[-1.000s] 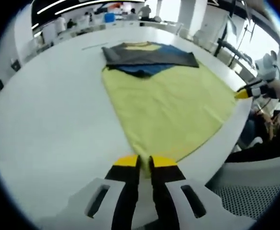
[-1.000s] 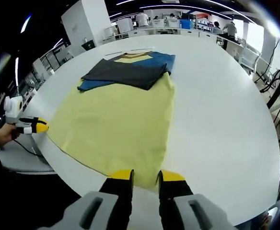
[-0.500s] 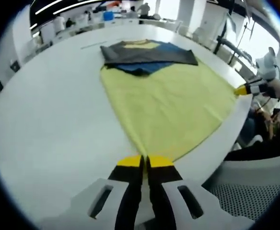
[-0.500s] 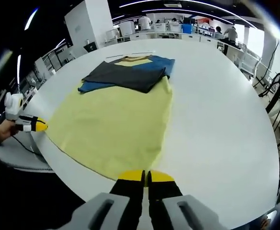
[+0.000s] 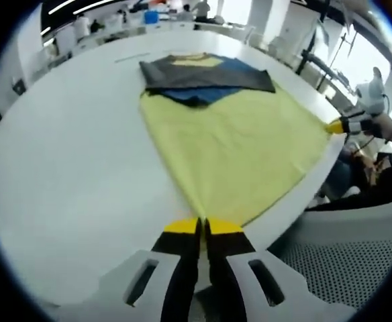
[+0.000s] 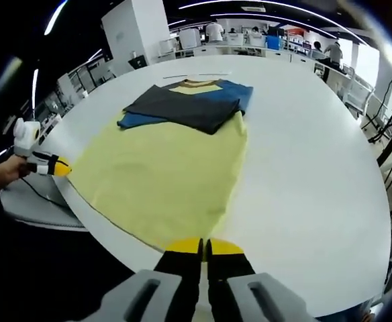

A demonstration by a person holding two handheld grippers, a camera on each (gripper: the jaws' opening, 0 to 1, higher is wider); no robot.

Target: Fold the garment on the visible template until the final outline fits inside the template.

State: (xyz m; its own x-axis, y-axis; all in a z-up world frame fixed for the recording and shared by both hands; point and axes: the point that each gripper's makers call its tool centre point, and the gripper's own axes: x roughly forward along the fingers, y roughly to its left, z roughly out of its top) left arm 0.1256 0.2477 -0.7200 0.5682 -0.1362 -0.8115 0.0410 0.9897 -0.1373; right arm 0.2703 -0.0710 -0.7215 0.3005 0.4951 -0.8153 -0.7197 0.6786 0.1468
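With the garment [image 6: 166, 168] spread flat across the round white table [image 6: 303, 174], yellow body toward me and its hem lying right along the near table edge, both bottom corners were in my jaws. At the far end the dark grey sleeves [image 6: 182, 106] were folded in over the blue shoulder panels, collar pointing away from me. My left gripper [image 5: 200, 228] was clenched on one hem corner, jaws together with yellow cloth running in between them; my right gripper [image 6: 201, 246] was likewise clamped on the other corner. I couldn't make out any template outline on the tabletop, so fit was a guess. Main risk as I judged it: both grips were on the very tip of the fabric, so a corner could slip out mid-lift and the fold would land skewed. Uneven lift between the two hands would twist the hem and leave a diagonal crease. Pulling toward me would drag the hem off the edge and disturb the sleeve folds at the far end. Carrying too far could bury the collar.
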